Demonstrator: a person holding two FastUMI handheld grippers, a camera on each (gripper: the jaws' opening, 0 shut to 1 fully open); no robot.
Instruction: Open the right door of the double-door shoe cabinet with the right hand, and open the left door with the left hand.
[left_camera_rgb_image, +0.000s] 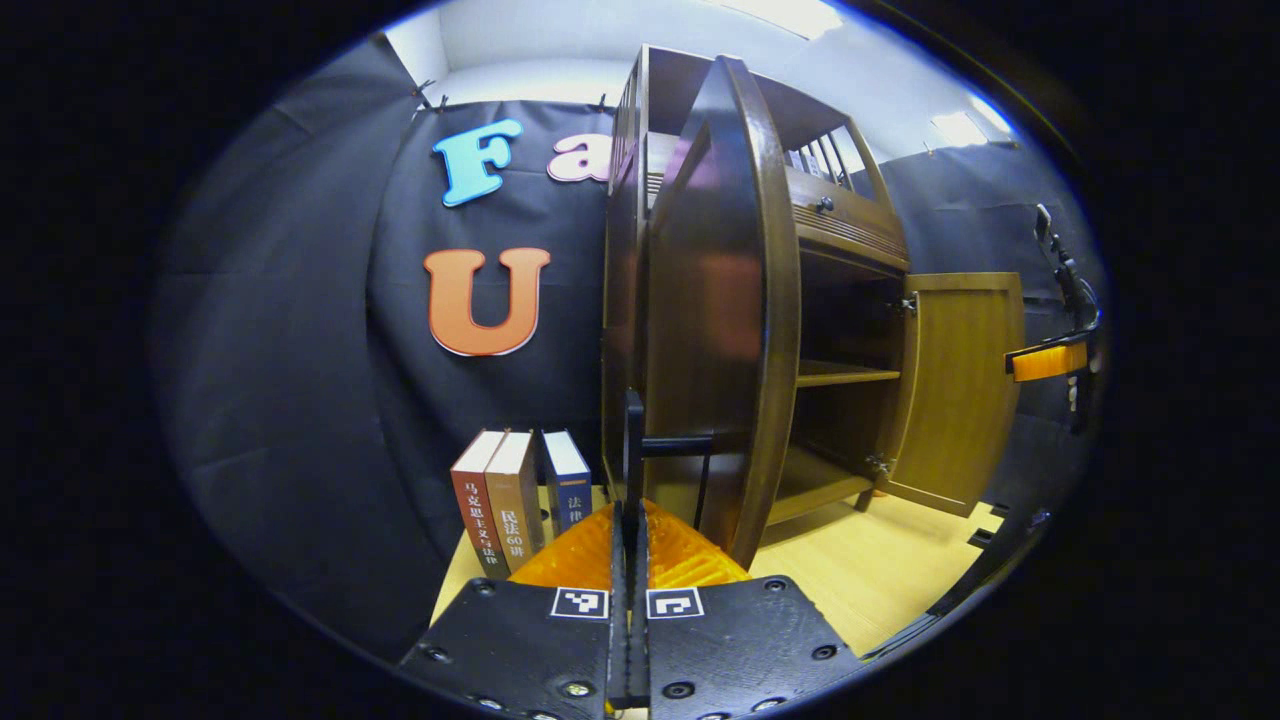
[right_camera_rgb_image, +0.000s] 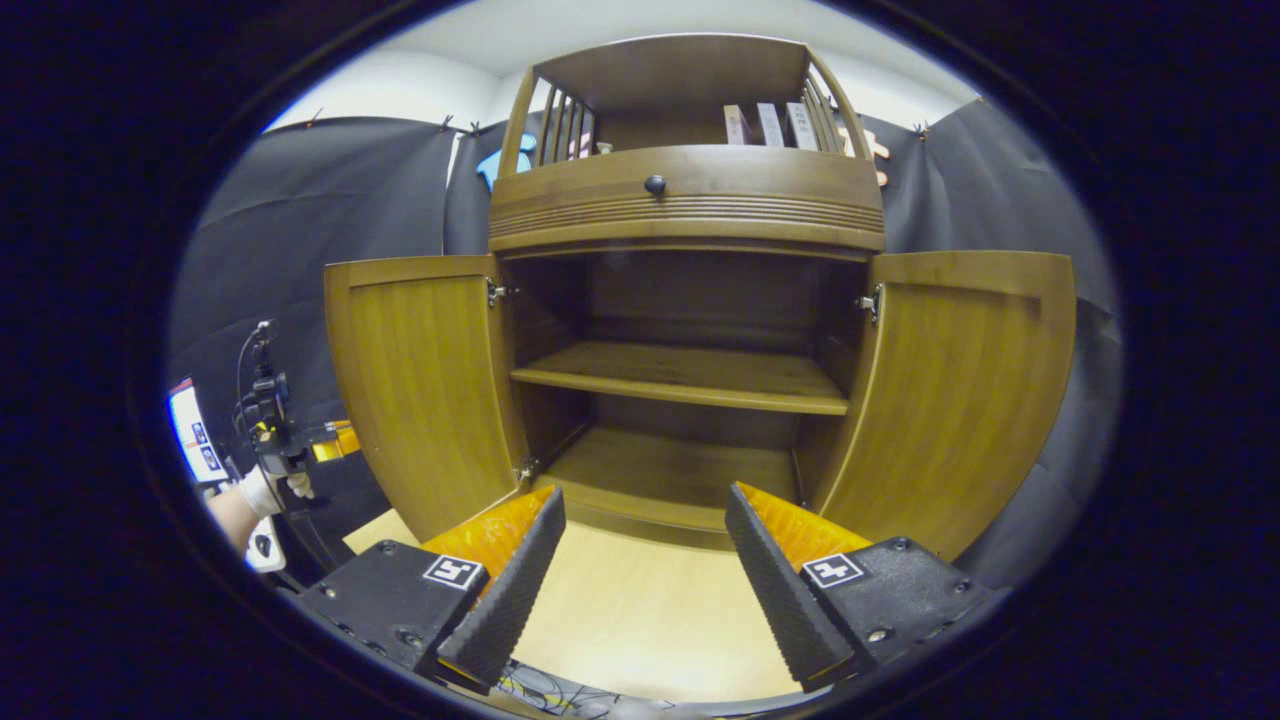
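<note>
The brown wooden shoe cabinet (right_camera_rgb_image: 690, 210) stands straight ahead in the right gripper view with both doors swung wide. Its left door (right_camera_rgb_image: 420, 390) and right door (right_camera_rgb_image: 960, 400) flank two bare shelves. My right gripper (right_camera_rgb_image: 642, 495) is open, low in front of the cabinet's opening, touching nothing. In the left gripper view the left door (left_camera_rgb_image: 720, 330) is edge-on and close. My left gripper (left_camera_rgb_image: 630, 510) is shut on that door's dark bar handle (left_camera_rgb_image: 634, 440). The right door (left_camera_rgb_image: 960, 390) stands open beyond it. The left gripper (right_camera_rgb_image: 300, 445), held by a hand, shows beside the left door.
Three books (left_camera_rgb_image: 510, 500) stand against the black cloth left of the cabinet. A drawer with a round knob (right_camera_rgb_image: 655, 185) sits above the doors, with books (right_camera_rgb_image: 770, 125) on the top shelf. A pale wooden surface (right_camera_rgb_image: 640, 610) lies before the cabinet. The right gripper (left_camera_rgb_image: 1050, 358) shows far right.
</note>
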